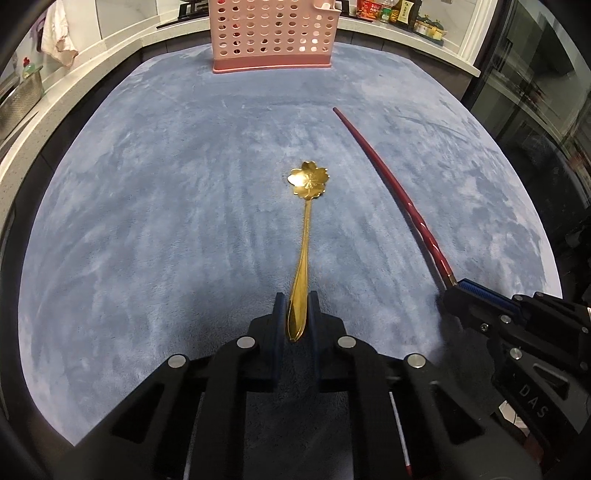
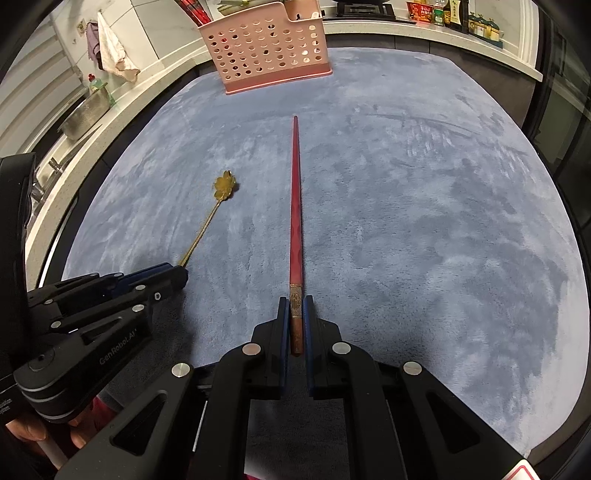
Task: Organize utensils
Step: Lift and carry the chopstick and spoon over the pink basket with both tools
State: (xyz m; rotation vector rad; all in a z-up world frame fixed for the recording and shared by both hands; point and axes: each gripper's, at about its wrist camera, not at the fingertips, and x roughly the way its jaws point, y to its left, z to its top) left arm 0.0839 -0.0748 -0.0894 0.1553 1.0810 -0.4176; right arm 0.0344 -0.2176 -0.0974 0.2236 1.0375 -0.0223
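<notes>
My left gripper (image 1: 297,301) is shut on the handle of a gold spoon (image 1: 308,206) with a flower-shaped bowl, which points forward over the blue mat. My right gripper (image 2: 295,304) is shut on the patterned end of a red chopstick (image 2: 295,199), which points straight ahead toward a pink perforated utensil basket (image 2: 266,48). The basket also shows in the left wrist view (image 1: 273,37) at the mat's far edge. The chopstick (image 1: 391,181) and right gripper (image 1: 458,295) show at right in the left wrist view. The spoon (image 2: 214,214) and left gripper (image 2: 177,271) show at left in the right wrist view.
A blue plush mat (image 2: 424,221) covers the table. A white counter runs behind it with bottles and jars (image 2: 450,14) at the far right. A metal colander (image 2: 86,114) and a hanging cloth (image 2: 110,48) are at the left.
</notes>
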